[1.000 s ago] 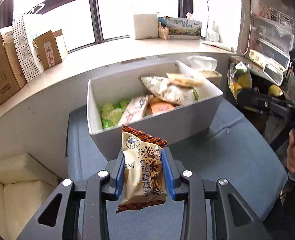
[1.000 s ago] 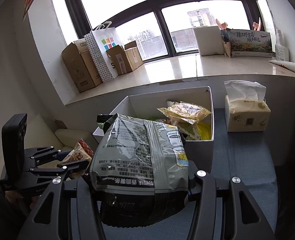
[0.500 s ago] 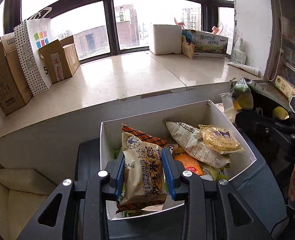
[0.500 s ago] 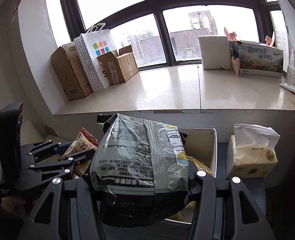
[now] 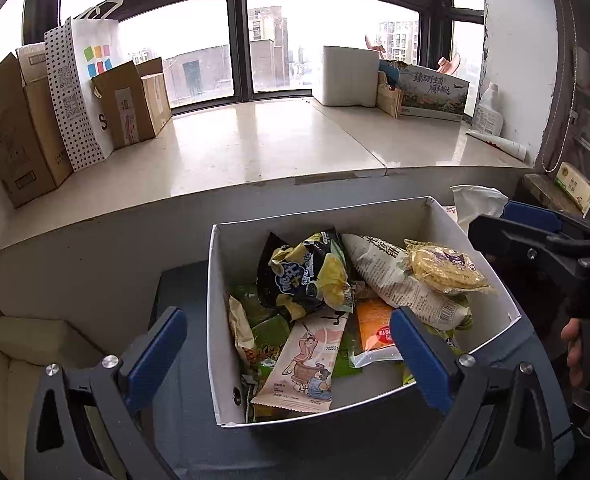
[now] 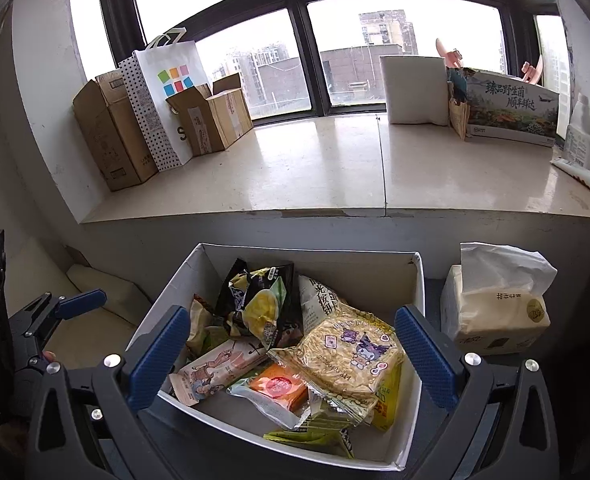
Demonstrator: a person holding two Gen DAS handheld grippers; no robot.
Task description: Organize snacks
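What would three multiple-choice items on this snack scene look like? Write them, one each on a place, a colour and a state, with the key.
1. Where does the tissue pack stand?
A. inside the white box
B. outside the white box, beside its right wall
C. on the windowsill

2. What colour are the pads on the tongs' fingers?
A. blue
B. red
C. yellow

3. How are the left tongs and right tongs?
A. both shut on packets
B. only the left holding a packet
C. both open and empty

Key: B, the pack sits on the grey surface against the box's outer wall; A, both views show blue pads; C, the fingers are spread wide with nothing between them, above the box.
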